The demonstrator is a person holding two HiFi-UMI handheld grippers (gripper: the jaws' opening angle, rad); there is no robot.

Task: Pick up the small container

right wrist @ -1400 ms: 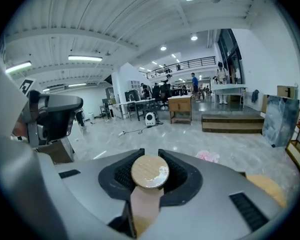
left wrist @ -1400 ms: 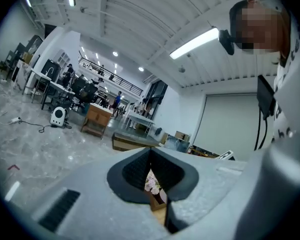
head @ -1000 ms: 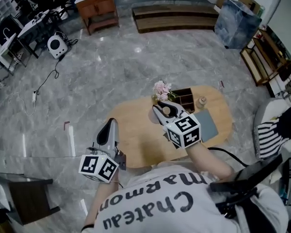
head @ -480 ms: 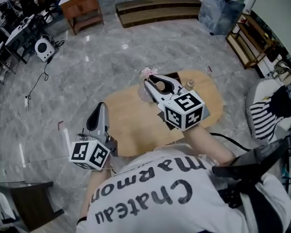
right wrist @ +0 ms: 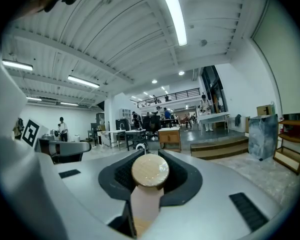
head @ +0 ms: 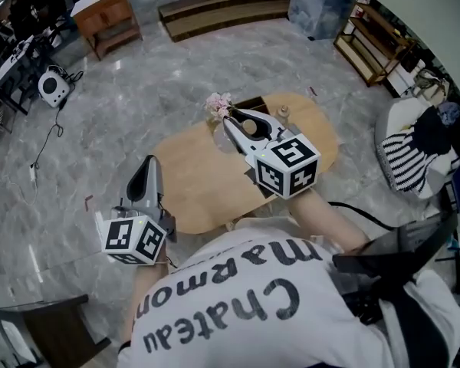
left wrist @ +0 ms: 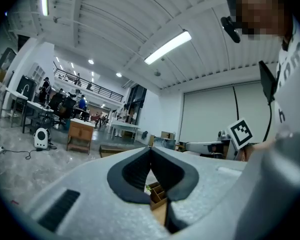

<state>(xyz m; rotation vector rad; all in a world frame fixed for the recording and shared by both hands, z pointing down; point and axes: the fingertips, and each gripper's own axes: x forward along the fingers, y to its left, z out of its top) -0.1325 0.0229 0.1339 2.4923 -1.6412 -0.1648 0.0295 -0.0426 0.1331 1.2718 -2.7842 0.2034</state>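
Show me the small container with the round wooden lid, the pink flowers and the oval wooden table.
small container with round wooden lid (right wrist: 150,171): right gripper view, centre of lid.
pink flowers (head: 217,103): head view, on the blossoms.
oval wooden table (head: 199,184): head view, bare top.

grippers: two, the left gripper (head: 149,163) and the right gripper (head: 231,118). marker cubes (head: 286,165): two, one per gripper. small container (right wrist: 150,170): one, with one round wooden lid. oval table (head: 192,186): one. items on the table: one compartment box (head: 253,103), one bunch of pink flowers (head: 217,104), one small bottle (head: 284,113). items on the floor beyond: one wooden cabinet (head: 103,15), one low stepped platform (head: 222,8), one round white device (head: 52,87), one blue-grey bag (head: 322,2), one open shelf unit (head: 372,48).
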